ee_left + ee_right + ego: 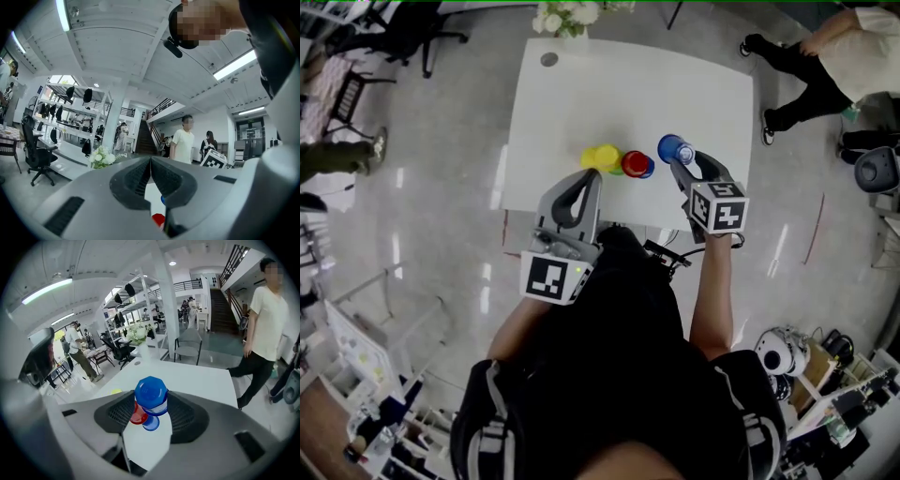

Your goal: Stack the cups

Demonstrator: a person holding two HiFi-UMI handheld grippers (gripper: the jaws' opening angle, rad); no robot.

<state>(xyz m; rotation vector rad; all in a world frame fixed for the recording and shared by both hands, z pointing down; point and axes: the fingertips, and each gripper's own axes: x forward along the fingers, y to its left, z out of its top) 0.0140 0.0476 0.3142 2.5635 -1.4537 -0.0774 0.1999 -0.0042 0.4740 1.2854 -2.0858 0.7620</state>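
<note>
My right gripper (151, 401) is clamped on a blue cup (151, 394). Both pads press its sides, and its closed end faces my camera. In the head view that cup (675, 148) sits at the tip of the right gripper (682, 161), raised off the white table (581, 84). The tool tilts downward.

Directly below and beyond these jaws, a red cup (138, 414) and a second blue cup (151, 423) stand touching each other on the tabletop. From above, the red cup (635, 163) lies just left of my right tool, with the second blue cup (648, 170) against its right side. A yellow cup (602, 157) is just beyond the tip of my left gripper (593, 176).

My left gripper (151, 161) is clenched, jaws meeting with nothing between them. It points level at the table edge, and the red cup (158, 219) shows under its jaws.
</note>
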